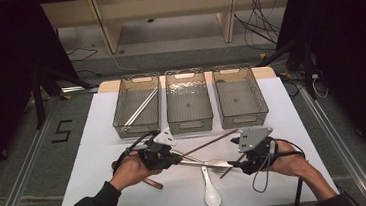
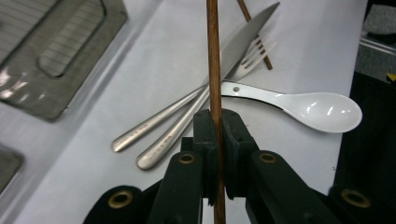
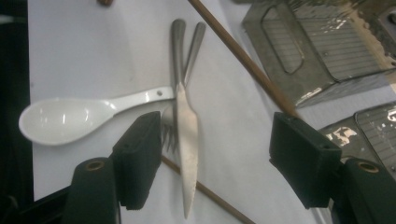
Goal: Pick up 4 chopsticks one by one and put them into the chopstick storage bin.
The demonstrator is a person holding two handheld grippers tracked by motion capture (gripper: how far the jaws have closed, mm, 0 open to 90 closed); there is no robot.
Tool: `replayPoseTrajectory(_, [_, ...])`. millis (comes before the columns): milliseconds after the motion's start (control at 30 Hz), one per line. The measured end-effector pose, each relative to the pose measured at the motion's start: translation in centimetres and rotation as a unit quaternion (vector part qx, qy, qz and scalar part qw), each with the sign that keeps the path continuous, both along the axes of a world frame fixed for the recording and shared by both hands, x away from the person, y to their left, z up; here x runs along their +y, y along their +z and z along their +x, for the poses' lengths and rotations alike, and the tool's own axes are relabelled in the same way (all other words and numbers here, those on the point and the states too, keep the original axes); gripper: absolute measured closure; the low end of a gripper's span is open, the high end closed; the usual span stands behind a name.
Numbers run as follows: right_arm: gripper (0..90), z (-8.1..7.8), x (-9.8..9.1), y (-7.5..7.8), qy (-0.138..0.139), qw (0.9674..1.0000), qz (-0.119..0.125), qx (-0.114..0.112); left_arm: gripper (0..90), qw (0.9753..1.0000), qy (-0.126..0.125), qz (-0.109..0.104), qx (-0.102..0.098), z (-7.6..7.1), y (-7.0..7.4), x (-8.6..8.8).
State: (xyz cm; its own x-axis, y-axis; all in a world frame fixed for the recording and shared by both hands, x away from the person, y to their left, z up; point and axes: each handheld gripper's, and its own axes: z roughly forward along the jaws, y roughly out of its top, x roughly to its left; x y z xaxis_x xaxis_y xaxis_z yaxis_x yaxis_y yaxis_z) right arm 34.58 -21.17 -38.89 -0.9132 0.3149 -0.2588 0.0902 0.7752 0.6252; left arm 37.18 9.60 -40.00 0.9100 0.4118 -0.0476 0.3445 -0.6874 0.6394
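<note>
We see the left hand-held gripper [image 2: 215, 122] clamped on a brown chopstick [image 2: 213, 56], its jaws pressed against the stick from both sides. In the high view that chopstick [image 1: 209, 143] runs from the left hand-held gripper [image 1: 174, 156] up and to the right, above the white worktop [image 1: 99, 140], with its far end near the front of the right bin [image 1: 240, 98].

The right hand-held gripper [image 3: 219, 156] stands with its jaws wide apart and nothing pressed between them; only one moment is shown. Below it on the worktop lie a knife [image 3: 186, 140] and a fork [image 3: 180, 84], crossed over each other, with a white spoon [image 3: 70, 116] just beside them and touching their handles. A second chopstick [image 3: 205, 192] lies under the knife.

Three clear bins stand in a row at the back of the worktop; the left bin [image 1: 137, 106] holds what looks like a long metal utensil, though it is too small for us to name, and the middle bin [image 1: 188, 100] stands between the others.
</note>
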Motion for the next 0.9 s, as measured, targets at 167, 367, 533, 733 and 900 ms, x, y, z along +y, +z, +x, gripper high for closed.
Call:
replayPoseTrajectory(167, [30.5,0.1,-1.4,-0.4,-0.049,0.996,0.072,0.021,85.4,0.9995,0.028,-0.015,-0.007,0.5,0.5,1.1])
replayPoseTrajectory(367, [25.9,0.0,-2.8,-0.7,-0.095,0.9842,0.144,0.041,85.4,0.9974,0.063,-0.033,-0.01,1.2,0.9,2.3])
replayPoseTrajectory(533, [24.6,-0.2,-3.3,-0.7,-0.106,0.9801,0.161,0.047,85.4,0.9949,0.09,-0.044,-0.015,1.8,1.3,3.3])
replayPoseTrajectory(733, [22.7,-0.4,-3.4,-0.9,-0.122,0.9779,0.163,0.049,85.4,0.9899,0.128,-0.058,-0.022,3.0,1.9,4.6])
replayPoseTrajectory(900, [20.8,-0.6,-3.5,-1.1,-0.124,0.9788,0.155,0.051,85.4,0.9843,0.159,-0.072,-0.027,4.2,2.4,5.7])
